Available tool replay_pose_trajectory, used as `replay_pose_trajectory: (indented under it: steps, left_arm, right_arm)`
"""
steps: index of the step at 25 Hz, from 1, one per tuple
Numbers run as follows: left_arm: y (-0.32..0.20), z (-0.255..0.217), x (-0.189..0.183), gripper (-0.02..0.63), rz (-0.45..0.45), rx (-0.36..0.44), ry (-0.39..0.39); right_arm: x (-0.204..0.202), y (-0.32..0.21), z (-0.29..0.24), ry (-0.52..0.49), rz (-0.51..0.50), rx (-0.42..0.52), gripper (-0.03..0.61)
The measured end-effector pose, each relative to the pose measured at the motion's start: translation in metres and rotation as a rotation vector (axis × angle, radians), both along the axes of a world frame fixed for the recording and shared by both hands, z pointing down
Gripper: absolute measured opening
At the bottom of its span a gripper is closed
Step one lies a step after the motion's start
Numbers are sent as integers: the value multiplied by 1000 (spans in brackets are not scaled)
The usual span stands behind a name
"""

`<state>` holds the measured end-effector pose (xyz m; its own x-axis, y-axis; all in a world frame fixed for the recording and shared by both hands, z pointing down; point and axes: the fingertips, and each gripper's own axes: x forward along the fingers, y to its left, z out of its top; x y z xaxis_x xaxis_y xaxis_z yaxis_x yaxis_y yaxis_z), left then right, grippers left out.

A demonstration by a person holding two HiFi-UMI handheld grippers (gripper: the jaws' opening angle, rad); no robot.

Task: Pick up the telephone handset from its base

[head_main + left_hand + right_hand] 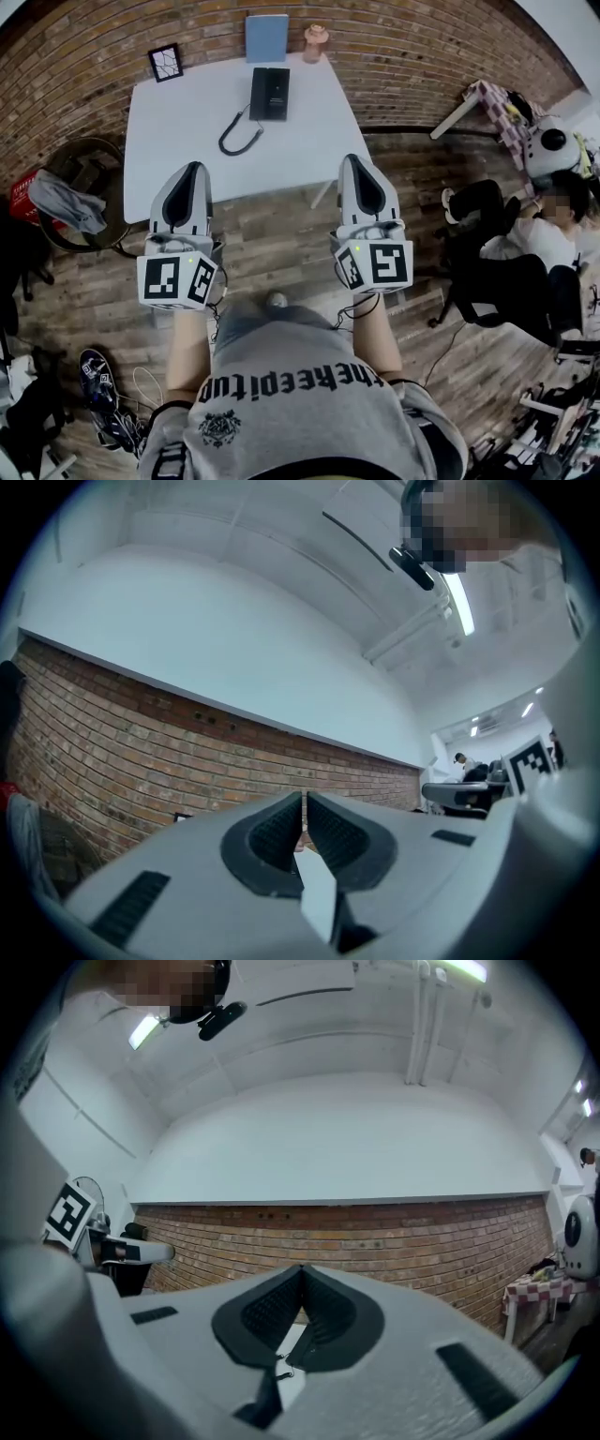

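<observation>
Black telephone handset (260,92) is lying on its black base (279,96) on the white counter (178,131) — we are holding the left gripper (194,169) and right gripper (360,161) short of it, fingers closed, empty.

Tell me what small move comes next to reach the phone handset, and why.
Probably carry the right gripper forward toward the telephone: it and the left gripper are shut, empty and well short of the handset, resting on its base on the white table.
</observation>
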<state>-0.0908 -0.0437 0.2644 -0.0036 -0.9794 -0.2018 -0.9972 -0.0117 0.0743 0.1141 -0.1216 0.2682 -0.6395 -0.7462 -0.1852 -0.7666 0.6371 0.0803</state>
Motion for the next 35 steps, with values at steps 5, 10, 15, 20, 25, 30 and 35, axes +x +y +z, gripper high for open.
replay_pose_trajectory:
  steps: [5, 10, 15, 20, 25, 30, 35]
  left_arm:
    - [-19, 3, -5, 18, -20, -42, -12]
    - [-48, 10, -19, 18, -14, -54, -7]
    - [-93, 12, -33, 17, 25, -54, -6]
    - [-142, 11, -60, 17, 57, -55, -3]
    - [-188, 9, -85, 18, 92, -54, -5]
    - [-224, 14, -105, 18, 135, -66, -18]
    - [-255, 25, -121, 18, 185, -62, -47]
  right_arm:
    - [-9, -22, 10, -12, -19, -23, 3]
    - [-21, -48, 15, -7, -11, -30, 3]
    - [-33, -86, 15, -8, 25, -32, 3]
    - [-58, -129, 13, -2, 58, -27, 3]
    - [-81, -167, 10, 2, 92, -28, 3]
    - [-101, -195, 12, 11, 116, -32, 3]
    - [-115, -215, 19, 40, 148, -30, 3]
